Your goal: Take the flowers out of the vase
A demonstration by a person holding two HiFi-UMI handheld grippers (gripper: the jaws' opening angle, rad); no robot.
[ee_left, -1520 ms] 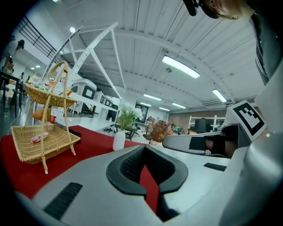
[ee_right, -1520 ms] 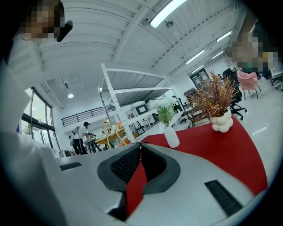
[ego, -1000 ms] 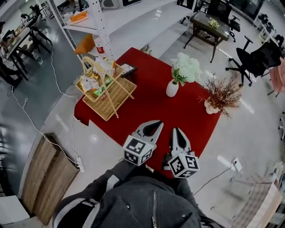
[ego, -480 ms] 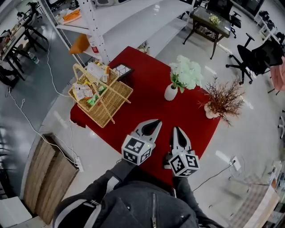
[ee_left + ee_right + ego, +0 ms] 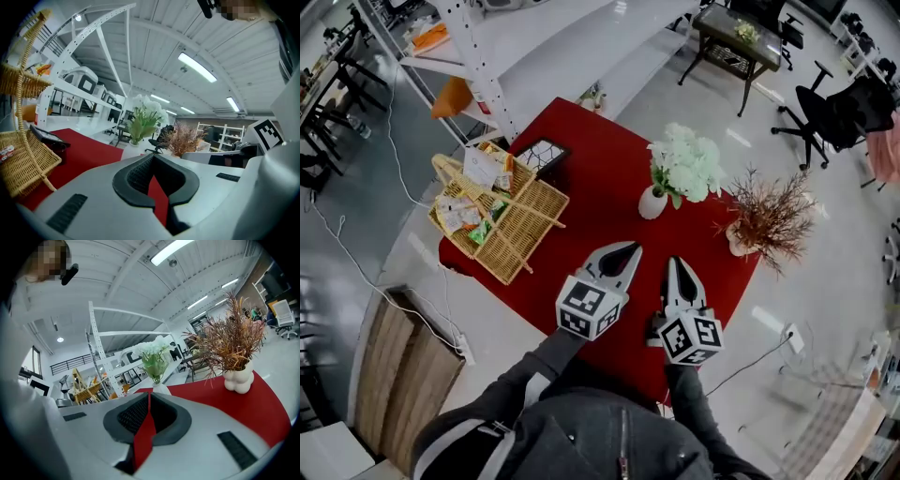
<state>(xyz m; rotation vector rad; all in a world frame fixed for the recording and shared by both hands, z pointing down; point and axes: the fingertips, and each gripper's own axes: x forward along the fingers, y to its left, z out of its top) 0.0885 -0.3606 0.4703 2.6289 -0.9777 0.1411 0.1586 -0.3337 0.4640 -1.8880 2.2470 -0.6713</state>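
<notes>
White flowers (image 5: 686,165) stand in a small white vase (image 5: 652,202) near the middle of the red tablecloth (image 5: 600,216). To their right, brown dried stems (image 5: 769,214) rise from a bumpy white vase (image 5: 737,241). My left gripper (image 5: 630,249) and right gripper (image 5: 677,264) hover side by side over the cloth's near part, short of both vases, each shut and empty. The left gripper view has the white flowers (image 5: 145,110) and dried stems (image 5: 183,138) beyond the shut left gripper (image 5: 152,156). Past the shut right gripper (image 5: 149,393), the right gripper view shows the white flowers (image 5: 153,353) and dried stems (image 5: 232,341).
A wicker basket (image 5: 517,225) with several packets sits at the cloth's left end, a small dark tray (image 5: 540,155) behind it. A white shelving rack (image 5: 478,70) stands at the far left, office chairs (image 5: 839,108) at the far right, wooden boards (image 5: 394,370) on the floor at the left.
Both grippers have moved forward over the table, still shut. In the head view the table, basket and vases have slid down and left, closer to me.
</notes>
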